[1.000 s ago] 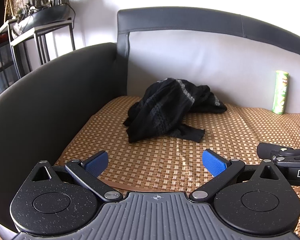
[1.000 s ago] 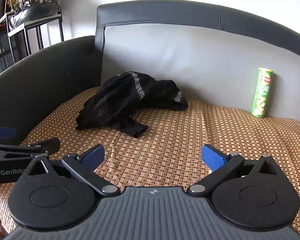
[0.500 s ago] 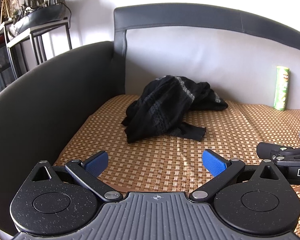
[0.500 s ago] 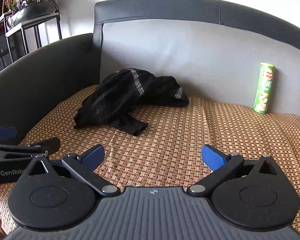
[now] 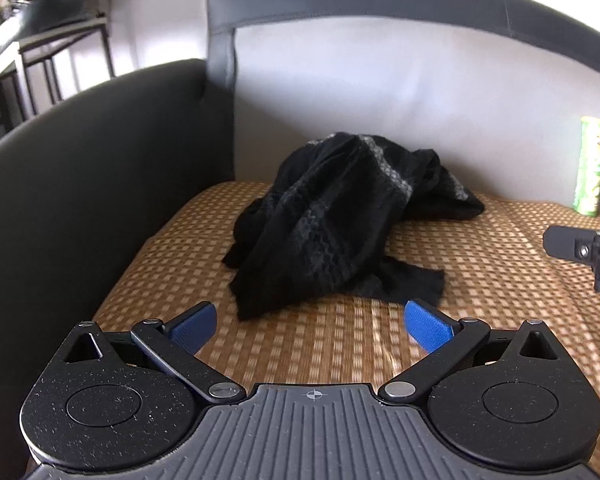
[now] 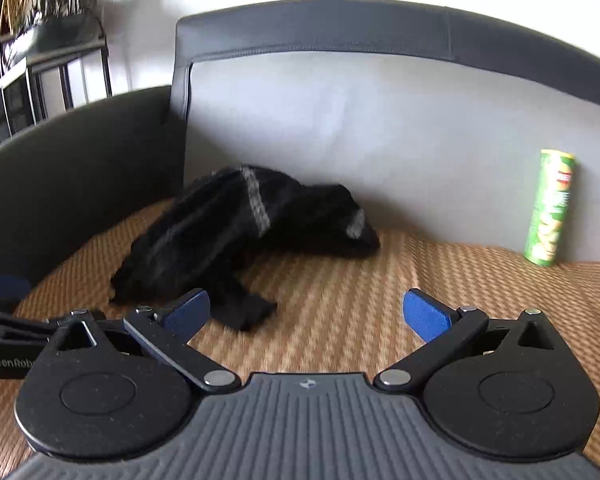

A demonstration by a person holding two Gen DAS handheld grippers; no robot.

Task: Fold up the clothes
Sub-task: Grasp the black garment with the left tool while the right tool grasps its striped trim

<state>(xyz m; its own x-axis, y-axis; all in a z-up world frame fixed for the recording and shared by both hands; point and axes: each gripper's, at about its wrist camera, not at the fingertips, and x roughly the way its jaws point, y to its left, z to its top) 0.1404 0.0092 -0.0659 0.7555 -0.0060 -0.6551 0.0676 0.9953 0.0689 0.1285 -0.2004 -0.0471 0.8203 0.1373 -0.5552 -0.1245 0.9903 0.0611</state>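
Observation:
A crumpled black garment (image 5: 332, 224) with grey patterned bands lies in a heap on the woven mat of the sofa seat, near the back left corner. In the right wrist view the same garment (image 6: 236, 236) sits left of centre. My left gripper (image 5: 310, 322) is open just short of the garment's near edge, nothing between its blue pads. My right gripper (image 6: 306, 312) is open too, with its left pad close to the garment's loose end. Each gripper shows at the edge of the other's view.
A green crisp tube (image 6: 550, 208) stands upright against the sofa backrest at the right. The dark sofa armrest (image 5: 80, 184) walls the left side. A metal shelf with plants (image 6: 48, 52) stands beyond it. The woven mat (image 6: 420, 280) covers the seat.
Both grippers have moved forward toward the garment, which now looms larger and nearer in both views. Their jaws have stayed open.

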